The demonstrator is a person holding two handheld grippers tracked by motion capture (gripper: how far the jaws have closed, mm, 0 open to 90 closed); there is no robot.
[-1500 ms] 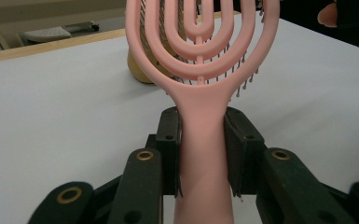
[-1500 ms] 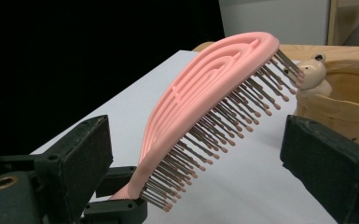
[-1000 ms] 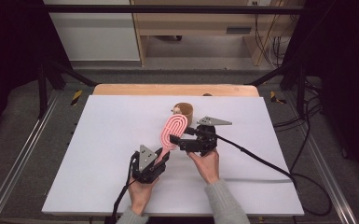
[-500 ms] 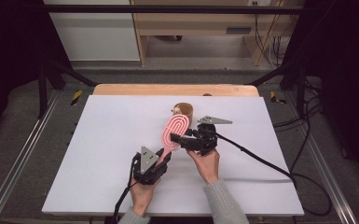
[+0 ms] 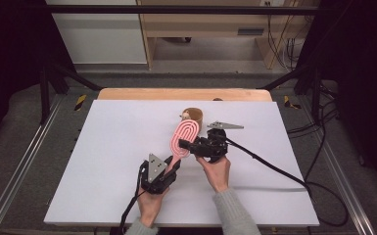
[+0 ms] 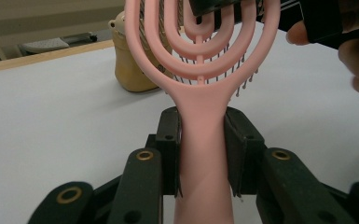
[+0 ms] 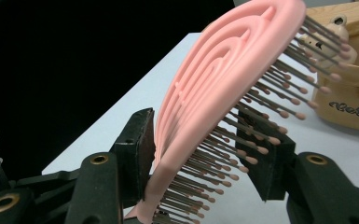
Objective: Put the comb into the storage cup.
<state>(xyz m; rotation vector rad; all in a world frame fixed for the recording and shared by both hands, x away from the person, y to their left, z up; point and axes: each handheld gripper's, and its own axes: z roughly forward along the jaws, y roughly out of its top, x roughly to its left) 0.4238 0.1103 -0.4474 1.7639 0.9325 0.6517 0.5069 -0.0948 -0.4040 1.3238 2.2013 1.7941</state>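
the white table [image 5: 103,161] carries everything, and a pink hairbrush [image 5: 185,137] is held above its middle, handle toward the person. behind the brush head stands a small tan wooden cup [image 5: 194,115], just beside its tip. the left gripper [image 5: 169,169] is clamped on the brush handle, both pads tight against its sides. the right gripper [image 5: 186,145] has just been closing across the brush head: one jaw presses the smooth pink back, the other sits in the bristle tips.
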